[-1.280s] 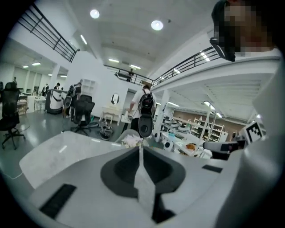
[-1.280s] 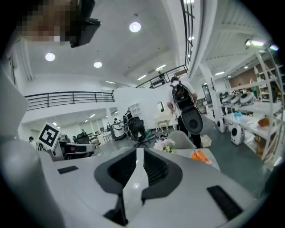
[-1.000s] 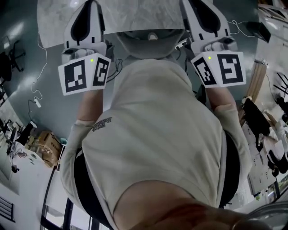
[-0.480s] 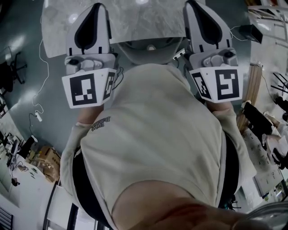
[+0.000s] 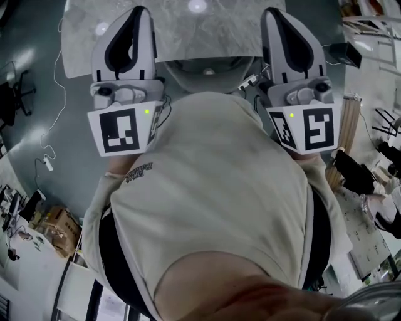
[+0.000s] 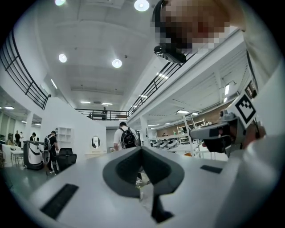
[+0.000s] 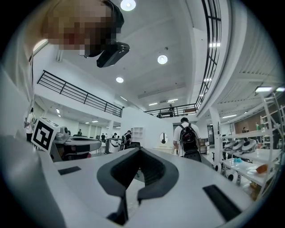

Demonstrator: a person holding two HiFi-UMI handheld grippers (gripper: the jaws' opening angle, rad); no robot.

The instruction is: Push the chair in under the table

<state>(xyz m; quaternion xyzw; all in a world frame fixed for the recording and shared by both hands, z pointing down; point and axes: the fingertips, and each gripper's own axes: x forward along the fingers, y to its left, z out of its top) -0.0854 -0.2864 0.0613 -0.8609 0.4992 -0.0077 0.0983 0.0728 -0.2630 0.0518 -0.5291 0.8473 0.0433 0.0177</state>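
Grey floor (image 5: 28,119), pale marbled table (image 5: 188,28), grey chair (image 5: 207,66) at its edge

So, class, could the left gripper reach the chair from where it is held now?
Probably yes. The left gripper, shut and empty, is held level, seemingly over the table, with the chair just to its right and lower; nothing visible blocks the way down to it.

Before me, a tall white lab hall: black-railed mezzanine balcony (image 7: 80,95) at left, white metal shelving racks (image 7: 256,132) at right.
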